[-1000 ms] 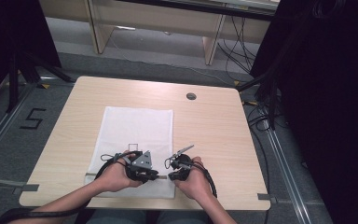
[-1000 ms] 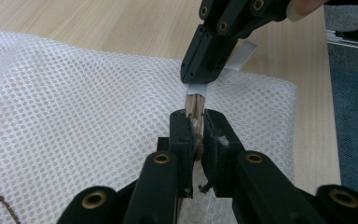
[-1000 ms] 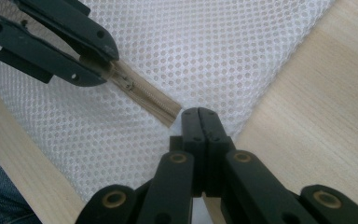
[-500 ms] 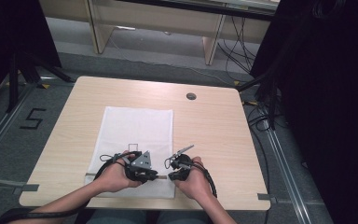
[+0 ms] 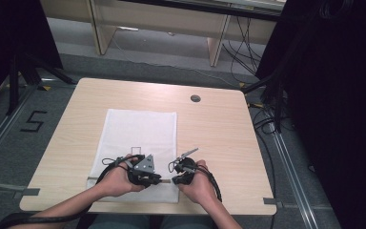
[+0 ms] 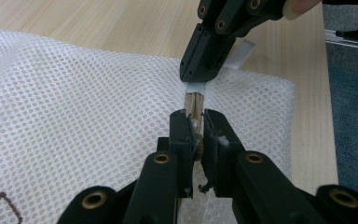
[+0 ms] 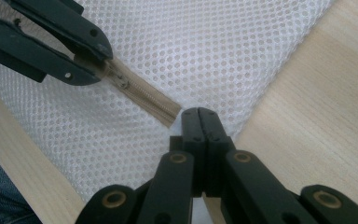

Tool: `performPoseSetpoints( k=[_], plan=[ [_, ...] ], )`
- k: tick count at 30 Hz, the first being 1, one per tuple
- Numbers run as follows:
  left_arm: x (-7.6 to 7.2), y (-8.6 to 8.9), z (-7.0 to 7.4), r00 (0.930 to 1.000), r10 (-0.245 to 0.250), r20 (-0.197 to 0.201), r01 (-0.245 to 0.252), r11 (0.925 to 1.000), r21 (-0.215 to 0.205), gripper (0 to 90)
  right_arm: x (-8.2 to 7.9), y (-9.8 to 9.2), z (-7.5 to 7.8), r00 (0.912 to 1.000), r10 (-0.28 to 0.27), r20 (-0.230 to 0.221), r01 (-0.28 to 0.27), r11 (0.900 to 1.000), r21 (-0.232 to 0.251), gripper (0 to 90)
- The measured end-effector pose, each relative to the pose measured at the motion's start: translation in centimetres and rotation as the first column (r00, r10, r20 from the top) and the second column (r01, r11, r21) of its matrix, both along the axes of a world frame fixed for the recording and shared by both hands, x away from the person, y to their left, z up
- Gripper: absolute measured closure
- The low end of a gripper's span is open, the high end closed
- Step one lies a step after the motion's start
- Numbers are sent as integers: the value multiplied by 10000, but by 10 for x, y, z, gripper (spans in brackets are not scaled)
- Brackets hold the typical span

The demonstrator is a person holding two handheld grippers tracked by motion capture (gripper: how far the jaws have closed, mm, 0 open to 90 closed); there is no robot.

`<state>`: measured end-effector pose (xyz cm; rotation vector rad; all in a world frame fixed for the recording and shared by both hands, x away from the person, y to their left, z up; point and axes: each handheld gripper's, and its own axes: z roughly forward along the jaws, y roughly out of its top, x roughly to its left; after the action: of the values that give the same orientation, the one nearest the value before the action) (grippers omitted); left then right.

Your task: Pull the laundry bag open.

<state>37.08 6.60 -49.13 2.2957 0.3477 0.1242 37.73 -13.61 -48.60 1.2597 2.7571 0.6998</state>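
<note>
though tiny overhead, zipper [image 7: 142, 95] close-up

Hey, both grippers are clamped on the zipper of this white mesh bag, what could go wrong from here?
1. The left gripper pinches the beige zipper with thin mesh bag fabric right beside its jaws; a pull might snag or tear the mesh.
2. The right gripper holds only the zipper's end, a small bite that could slip free.
3. The bag lies loose on the table, so it may bunch or slide rather than unzip.
</note>
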Motion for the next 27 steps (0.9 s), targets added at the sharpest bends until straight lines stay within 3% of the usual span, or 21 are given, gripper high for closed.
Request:
performPoseSetpoints(
  k=[5, 27],
  plan=[
    [0, 0, 0, 10000, -24, -14, 24, 10000, -16, 819, 1, -1, 0, 9996, 202, 199, -202, 9998, -18, 900],
    [1, 0, 0, 10000, -58, -16, 58, 10000, 71, 819, -1, 1, 1, 10000, 25, 96, -24, 9999, -146, 900]
  ],
)
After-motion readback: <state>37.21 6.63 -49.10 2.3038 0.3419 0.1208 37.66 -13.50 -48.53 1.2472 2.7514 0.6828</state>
